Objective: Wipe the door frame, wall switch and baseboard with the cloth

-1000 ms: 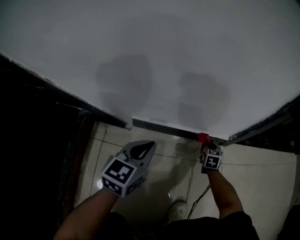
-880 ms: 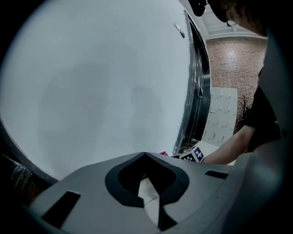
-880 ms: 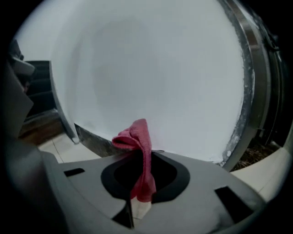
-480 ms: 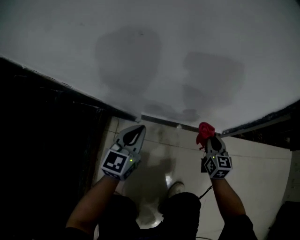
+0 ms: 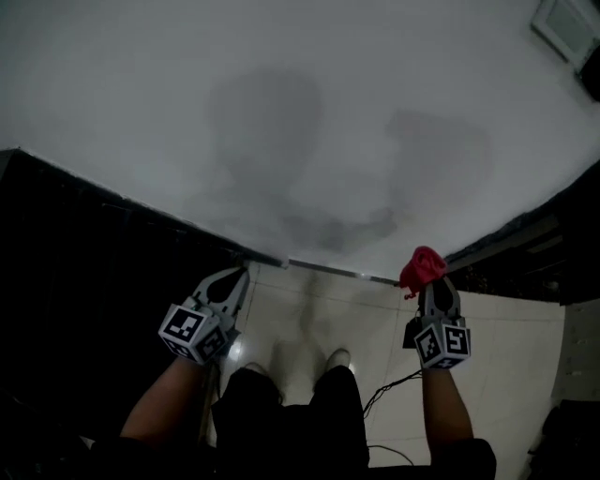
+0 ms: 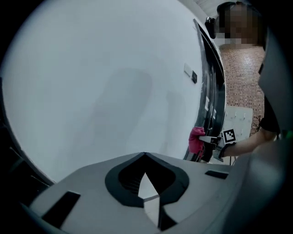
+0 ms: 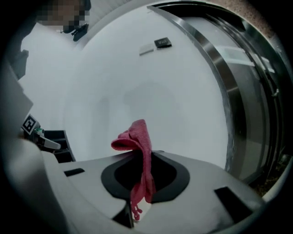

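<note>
A red cloth point(image 5: 422, 266) hangs bunched from my right gripper point(image 5: 429, 281), which is shut on it. The cloth sits just in front of the white wall point(image 5: 309, 122), close to the dark door frame point(image 5: 525, 248) on the right. In the right gripper view the cloth point(image 7: 138, 141) droops over the closed jaws, with the metal door frame point(image 7: 231, 87) to the right and the wall switch point(image 7: 147, 48) higher up. My left gripper point(image 5: 232, 279) is shut and holds nothing, near the wall's left corner. The grey baseboard point(image 5: 330, 271) runs along the wall's foot. The switch point(image 5: 564, 22) shows at top right.
A black door opening point(image 5: 84, 281) fills the left side. Pale floor tiles point(image 5: 375, 323) lie below, with the person's shoes point(image 5: 336, 359) and a thin cable point(image 5: 384, 386) on them. From the left gripper view the cloth point(image 6: 197, 139) and the other gripper appear beside the dark frame point(image 6: 213, 91).
Both grippers have risen from near the baseboard and spread apart. The right gripper carried the red cloth up off the baseboard's right end toward the wall's right edge.
</note>
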A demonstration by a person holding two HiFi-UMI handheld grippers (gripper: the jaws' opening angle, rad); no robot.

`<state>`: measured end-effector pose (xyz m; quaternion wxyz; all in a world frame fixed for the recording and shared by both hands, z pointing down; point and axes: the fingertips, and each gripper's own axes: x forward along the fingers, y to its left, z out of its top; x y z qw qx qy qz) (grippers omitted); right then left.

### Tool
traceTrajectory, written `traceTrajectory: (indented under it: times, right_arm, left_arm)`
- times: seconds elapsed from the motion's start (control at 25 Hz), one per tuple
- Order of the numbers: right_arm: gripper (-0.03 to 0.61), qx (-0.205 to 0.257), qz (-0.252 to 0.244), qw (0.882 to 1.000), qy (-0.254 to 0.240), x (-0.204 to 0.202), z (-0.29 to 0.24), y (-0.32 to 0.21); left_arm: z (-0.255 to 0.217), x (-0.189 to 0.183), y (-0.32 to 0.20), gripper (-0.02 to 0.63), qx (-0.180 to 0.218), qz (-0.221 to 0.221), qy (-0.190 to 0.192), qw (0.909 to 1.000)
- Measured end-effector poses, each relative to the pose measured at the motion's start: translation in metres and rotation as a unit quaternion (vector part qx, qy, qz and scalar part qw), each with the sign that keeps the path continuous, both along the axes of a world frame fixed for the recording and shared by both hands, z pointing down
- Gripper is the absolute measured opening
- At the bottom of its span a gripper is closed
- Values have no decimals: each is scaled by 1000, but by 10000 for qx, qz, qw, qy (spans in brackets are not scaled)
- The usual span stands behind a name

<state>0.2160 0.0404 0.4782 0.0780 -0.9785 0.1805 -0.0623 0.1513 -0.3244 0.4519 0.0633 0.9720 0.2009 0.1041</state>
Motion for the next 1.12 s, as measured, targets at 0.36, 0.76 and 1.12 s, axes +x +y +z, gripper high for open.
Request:
traceTrajectory:
  times: [0.36,0.76,1.12]
  right_arm:
    - [43,597,-274,9937,907,-18,-198,47]
    - [37,1537,472,9840,765,-81,-197,61]
    - [37,1401,621,9864,590,-94,-166,69]
  left_arm:
    - [-186,-17,45,-9,-606,-412,749,9945]
    - [-206,-75,43,-9,-99,-274,1333,9906]
    - [-207,-61,25,-9,-72,-297,1845,9824]
